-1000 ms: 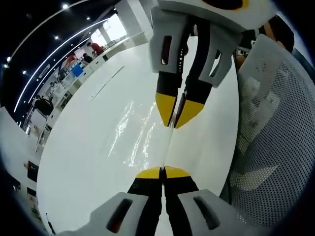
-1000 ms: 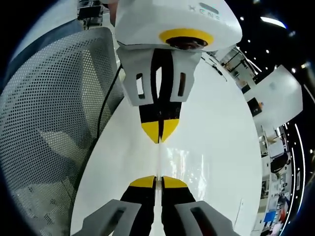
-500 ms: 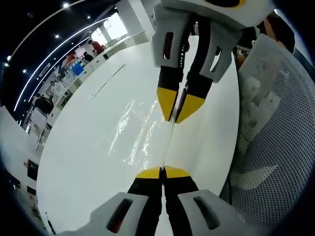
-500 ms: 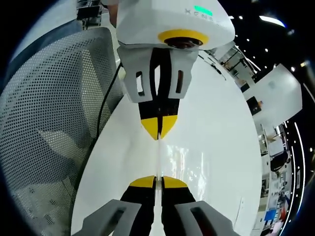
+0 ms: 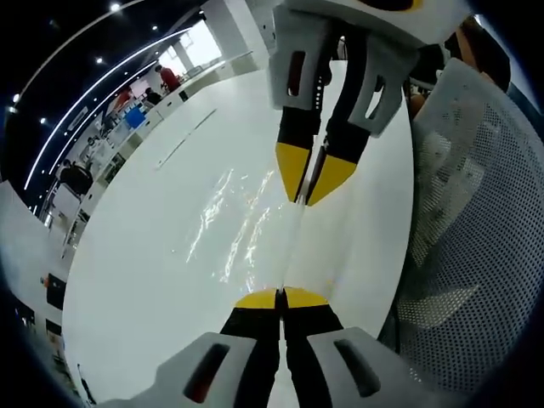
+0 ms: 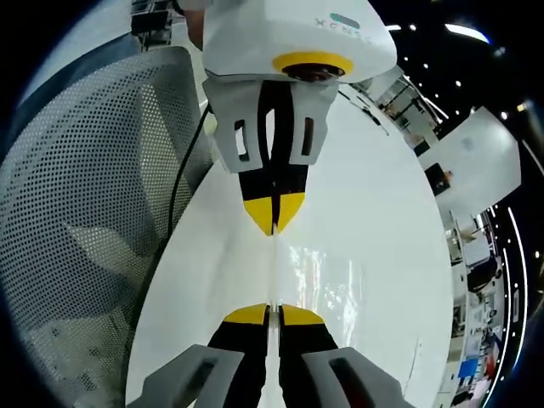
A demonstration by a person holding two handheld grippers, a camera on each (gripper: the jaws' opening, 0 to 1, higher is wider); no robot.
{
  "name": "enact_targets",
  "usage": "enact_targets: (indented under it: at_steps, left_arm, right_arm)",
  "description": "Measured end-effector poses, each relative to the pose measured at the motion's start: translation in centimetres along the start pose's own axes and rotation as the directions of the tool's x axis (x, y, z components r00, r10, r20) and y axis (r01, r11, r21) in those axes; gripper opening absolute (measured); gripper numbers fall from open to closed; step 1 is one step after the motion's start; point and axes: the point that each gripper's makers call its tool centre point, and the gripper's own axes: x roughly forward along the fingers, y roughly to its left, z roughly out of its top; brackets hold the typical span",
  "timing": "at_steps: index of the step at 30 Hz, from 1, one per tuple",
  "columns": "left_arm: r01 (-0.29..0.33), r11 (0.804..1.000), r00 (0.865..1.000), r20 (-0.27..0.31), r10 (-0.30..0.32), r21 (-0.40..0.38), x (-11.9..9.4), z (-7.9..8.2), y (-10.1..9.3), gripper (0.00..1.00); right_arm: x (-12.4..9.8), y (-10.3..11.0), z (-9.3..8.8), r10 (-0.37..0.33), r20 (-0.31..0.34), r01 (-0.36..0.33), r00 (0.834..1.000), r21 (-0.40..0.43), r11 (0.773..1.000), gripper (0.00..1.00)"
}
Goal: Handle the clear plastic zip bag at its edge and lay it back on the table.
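Left gripper (image 5: pixel 280 298): jaws closed tip to tip at the bottom of the left gripper view, pinching the near end of the edge of the bag (image 5: pixel 246 223). The yellow tips meet with only the thin film between them.

Right gripper (image 6: pixel 269 313): jaws likewise closed in the right gripper view, clamped on the opposite end of the same edge. In the left gripper view it enters from the top, its yellow tips drawn together on the far end of the edge; the left gripper appears the same way at the top of the right gripper view, tips shut on the film.

Bag: clear plastic, its gripped edge running as a straight, taut line from one gripper to the other. The rest of the sheet spreads away from that line to one side, wrinkled and throwing bright glints. It lies low over the counter (image 5: pixel 153 255); whether the sheet is touching the surface cannot be told.

Counter: white, glossy, long and narrow in both views.

Beside the counter, close to the grippers, a chair (image 6: pixel 76 212) with a grey perforated mesh back. A dark cable (image 6: pixel 183 183) hangs between chair and counter in the right gripper view.

Background: an open room with ceiling light strips, other desks, and people far off in the left gripper view.
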Motion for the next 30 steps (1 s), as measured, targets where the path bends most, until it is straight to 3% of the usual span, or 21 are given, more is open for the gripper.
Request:
enact_targets:
  at_steps: [30]
  left_arm:
    - [-0.003, 1.000, 1.000, -0.012, 0.003, -0.010, 0.24, -0.52, -0.02, 0.00]
  right_arm:
    - [-0.15, 0.21, -0.33, 0.001, -0.009, -0.001, 1.000, 0.008, 1.000, 0.00]
